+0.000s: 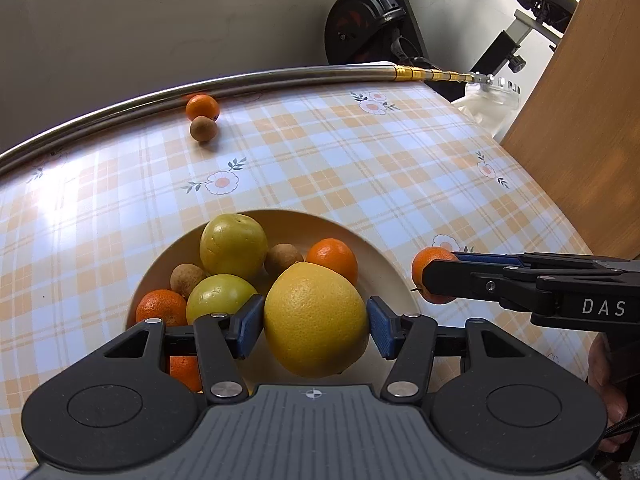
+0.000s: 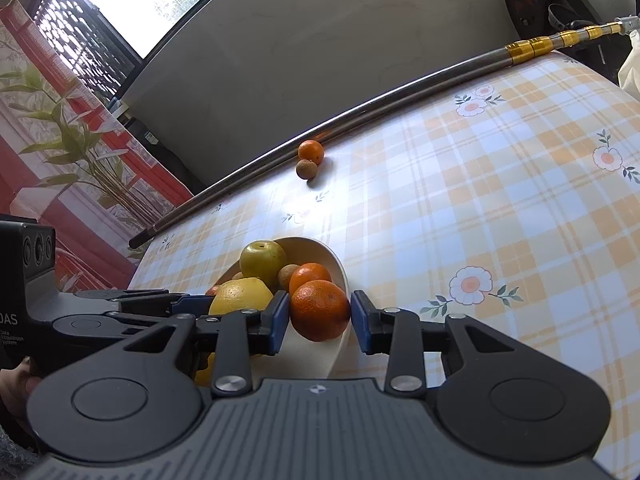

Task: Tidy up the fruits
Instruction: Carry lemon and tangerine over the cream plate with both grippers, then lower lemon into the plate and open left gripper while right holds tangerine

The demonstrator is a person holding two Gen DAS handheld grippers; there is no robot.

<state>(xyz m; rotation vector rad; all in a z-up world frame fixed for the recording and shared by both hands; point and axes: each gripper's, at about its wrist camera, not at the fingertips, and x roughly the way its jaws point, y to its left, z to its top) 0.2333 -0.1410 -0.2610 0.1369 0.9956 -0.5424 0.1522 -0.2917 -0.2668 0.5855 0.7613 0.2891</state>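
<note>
Left gripper (image 1: 316,320) jaws clamp a large yellow citrus (image 1: 316,318), hiding the cream bowl's (image 1: 384,256) centre; right gripper (image 2: 319,312) jaws grip a small orange mandarin (image 2: 319,310).

Worktop covering (image 1: 360,168): plaid of pale orange, light blue and white, scattered with white flowers having orange centres and green leaves. Round shallow bowl (image 1: 380,256): plain cream. Large round citrus fruit (image 1: 316,320): yellow, dimpled skin. Two smooth round fruits (image 1: 234,246): yellow-green. Small mandarins (image 1: 332,258): bright orange. Small round rough-skinned fruits (image 1: 283,258): tan-brown. Long metal pole (image 1: 280,80): silver with gold bands. Left hand-held gripper (image 1: 316,324) and right hand-held gripper (image 2: 320,312): black with blue pads.
</note>
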